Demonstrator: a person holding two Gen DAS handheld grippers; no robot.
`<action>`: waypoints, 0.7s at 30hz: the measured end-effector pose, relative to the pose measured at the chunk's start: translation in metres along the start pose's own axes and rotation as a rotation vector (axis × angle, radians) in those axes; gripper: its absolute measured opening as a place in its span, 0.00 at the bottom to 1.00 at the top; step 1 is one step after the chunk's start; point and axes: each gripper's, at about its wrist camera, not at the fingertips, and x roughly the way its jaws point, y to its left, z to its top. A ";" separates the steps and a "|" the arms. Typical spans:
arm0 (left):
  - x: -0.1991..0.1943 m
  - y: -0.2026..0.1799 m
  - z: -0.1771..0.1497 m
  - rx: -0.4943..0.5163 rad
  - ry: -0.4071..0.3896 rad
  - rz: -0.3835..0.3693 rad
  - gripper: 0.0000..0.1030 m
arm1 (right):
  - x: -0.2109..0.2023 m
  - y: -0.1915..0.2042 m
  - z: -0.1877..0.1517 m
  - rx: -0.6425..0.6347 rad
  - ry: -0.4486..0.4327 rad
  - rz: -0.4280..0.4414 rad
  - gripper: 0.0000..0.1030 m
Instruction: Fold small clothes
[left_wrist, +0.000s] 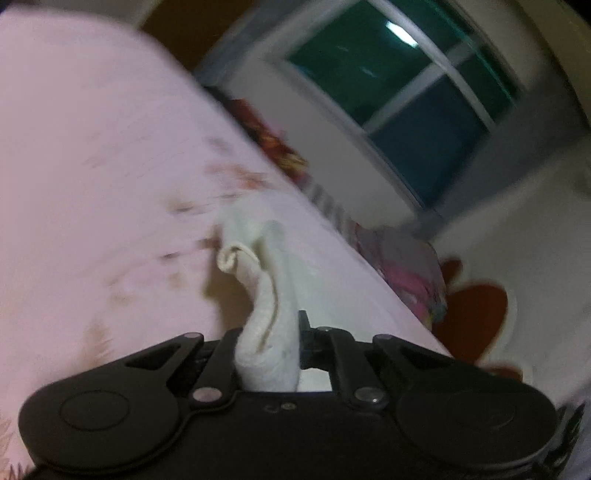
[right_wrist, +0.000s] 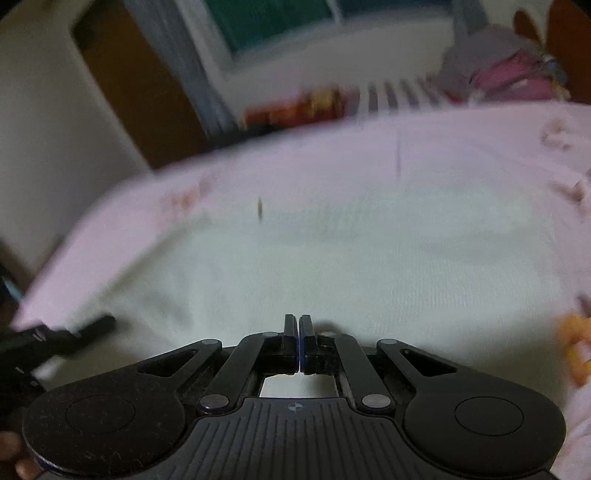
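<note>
Lifting a hemmed edge of the small cream knit garment (left_wrist: 269, 295) off the pink floral bedsheet (left_wrist: 92, 166) | left gripper (left_wrist: 267, 332) clamps that bunched edge | right gripper (right_wrist: 298, 332) pinched together, apparently empty, above the cloth's flat panel (right_wrist: 332, 258) at 12 o'clock | step: fold under way | next, likely: carry the edge across, release.

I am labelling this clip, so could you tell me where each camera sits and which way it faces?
Left wrist: on the left gripper, looking along the pink sheet toward the window; its fingers pinch the white garment.
Right wrist: on the right gripper, low over the garment, fingers together, nothing visibly held; the other gripper shows at left.
Shared: garment, sheet, window.
</note>
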 end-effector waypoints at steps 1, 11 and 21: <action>0.000 -0.015 0.001 0.061 0.017 -0.016 0.06 | -0.012 -0.008 0.001 0.019 -0.020 0.003 0.02; 0.029 -0.181 -0.068 0.585 0.271 -0.146 0.06 | -0.107 -0.112 -0.001 0.184 -0.124 -0.074 0.02; 0.036 -0.209 -0.130 0.672 0.404 -0.199 0.68 | -0.160 -0.167 -0.013 0.280 -0.119 -0.097 0.58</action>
